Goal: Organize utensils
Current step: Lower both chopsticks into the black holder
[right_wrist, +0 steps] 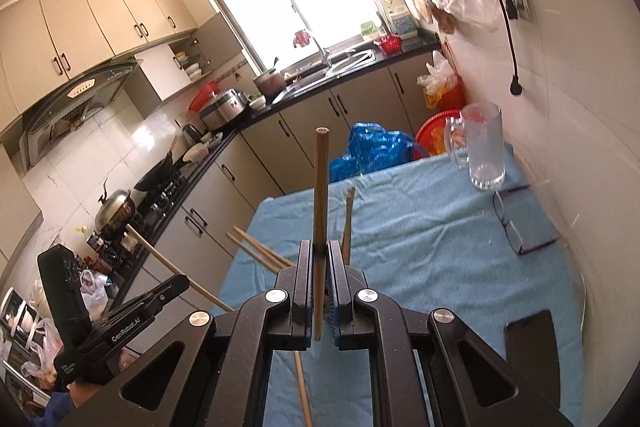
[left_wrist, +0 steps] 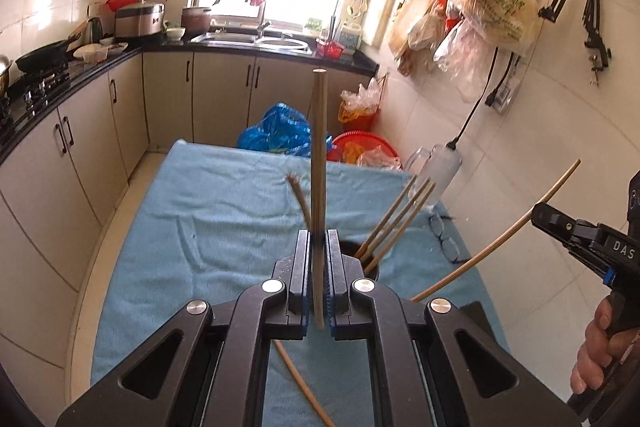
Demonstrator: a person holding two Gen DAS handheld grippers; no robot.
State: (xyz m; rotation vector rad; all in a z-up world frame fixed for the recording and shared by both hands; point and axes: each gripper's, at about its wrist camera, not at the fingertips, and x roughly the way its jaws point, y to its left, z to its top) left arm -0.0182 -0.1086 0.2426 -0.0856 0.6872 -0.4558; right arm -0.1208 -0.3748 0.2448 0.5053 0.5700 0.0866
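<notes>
Left tongs (left_wrist: 319, 247) and right tongs (right_wrist: 319, 259), each clamped tight on one chopstick (left_wrist: 319, 155) (right_wrist: 321, 187), above the blue-clothed table (left_wrist: 200, 211) beside a holder (left_wrist: 370, 261) of chopsticks.

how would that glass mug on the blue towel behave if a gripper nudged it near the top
The glass mug stands tall on a narrow base, so a high nudge could tip it. It looks empty, so probably light for its size. It sits on the soft, wrinkled blue towel, so it would likely snag rather than slide. Being glass, it may break.
</notes>
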